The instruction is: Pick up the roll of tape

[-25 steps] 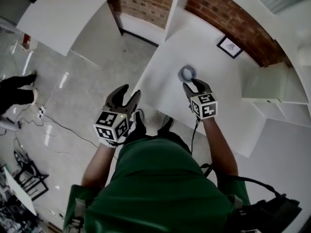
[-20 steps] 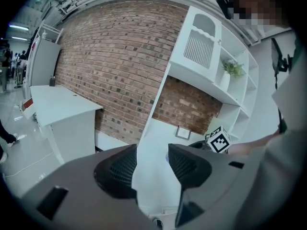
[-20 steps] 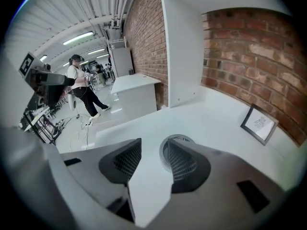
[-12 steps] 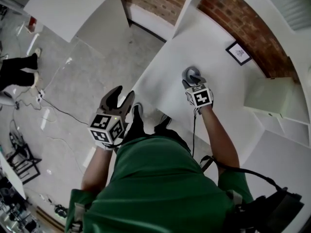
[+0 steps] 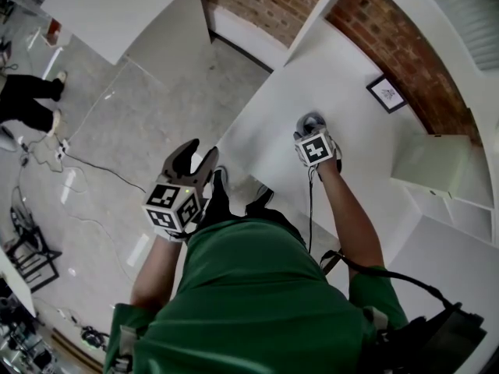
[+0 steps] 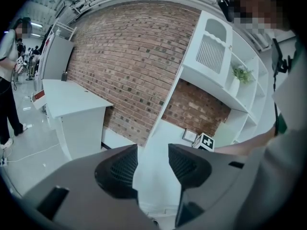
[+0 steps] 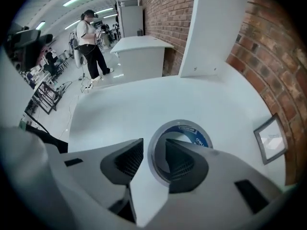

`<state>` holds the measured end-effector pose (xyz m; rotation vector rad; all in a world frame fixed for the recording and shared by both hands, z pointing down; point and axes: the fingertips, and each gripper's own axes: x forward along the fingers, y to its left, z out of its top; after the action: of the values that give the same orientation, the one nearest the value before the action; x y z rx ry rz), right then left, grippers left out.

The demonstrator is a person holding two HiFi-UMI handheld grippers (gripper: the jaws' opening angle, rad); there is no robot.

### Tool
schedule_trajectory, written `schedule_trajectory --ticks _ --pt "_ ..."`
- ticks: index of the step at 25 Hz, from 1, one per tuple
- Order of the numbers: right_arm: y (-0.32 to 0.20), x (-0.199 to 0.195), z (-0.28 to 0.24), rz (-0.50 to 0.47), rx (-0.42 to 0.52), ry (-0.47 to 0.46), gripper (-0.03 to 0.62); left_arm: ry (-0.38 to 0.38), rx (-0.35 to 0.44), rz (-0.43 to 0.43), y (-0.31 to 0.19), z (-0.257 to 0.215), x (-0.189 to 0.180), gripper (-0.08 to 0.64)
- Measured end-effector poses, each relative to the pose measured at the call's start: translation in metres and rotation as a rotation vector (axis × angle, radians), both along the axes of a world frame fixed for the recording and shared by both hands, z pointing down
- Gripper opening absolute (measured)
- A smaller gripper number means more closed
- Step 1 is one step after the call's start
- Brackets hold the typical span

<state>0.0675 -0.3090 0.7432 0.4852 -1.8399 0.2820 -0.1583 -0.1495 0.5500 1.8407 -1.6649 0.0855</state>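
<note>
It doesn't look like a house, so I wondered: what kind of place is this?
Probably a workshop or lab: a bare brick wall, plain white tables, and cables trailing over the hard floor.

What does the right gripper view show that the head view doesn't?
Only the right gripper view: the right gripper's closing jaws straddle the wall of the grey roll of tape, one inside its hole, one outside, not yet pressing. A blue label lines the core.
Only the head view: the left gripper, jaws open, over the floor, and the person's green shirt.
Both: the roll, the white table, the small framed picture and the red brick wall.
</note>
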Motion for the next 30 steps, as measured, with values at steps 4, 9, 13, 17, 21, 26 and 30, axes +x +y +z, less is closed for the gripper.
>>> schedule_trajectory --ticks 4,9,13,17,21,26,30 --pt "0.001 0.000 0.008 -0.034 -0.015 0.072 0.159 0.006 -0.001 -0.003 0.000 0.002 -0.003 0.202" --pt "-0.001 0.004 0.013 -0.069 -0.004 0.131 0.123 0.015 0.000 -0.005 0.000 0.005 -0.003 0.202" --pt "0.000 0.004 0.014 -0.087 -0.014 0.147 0.089 0.024 -0.005 -0.001 0.000 0.009 -0.004 0.202" --pt "0.002 0.008 0.014 -0.077 -0.025 0.155 0.083 0.033 -0.010 0.006 -0.002 0.012 -0.004 0.202" --pt "0.006 0.004 0.010 -0.041 -0.040 0.111 0.077 0.043 -0.011 0.018 -0.002 0.013 -0.005 0.202" --pt "0.006 -0.020 -0.017 0.037 -0.033 -0.111 0.071 0.053 -0.003 0.041 -0.008 0.010 -0.002 0.202" --pt "0.002 -0.026 -0.045 0.145 -0.013 -0.270 0.071 0.055 0.009 0.075 -0.014 0.003 0.005 0.202"
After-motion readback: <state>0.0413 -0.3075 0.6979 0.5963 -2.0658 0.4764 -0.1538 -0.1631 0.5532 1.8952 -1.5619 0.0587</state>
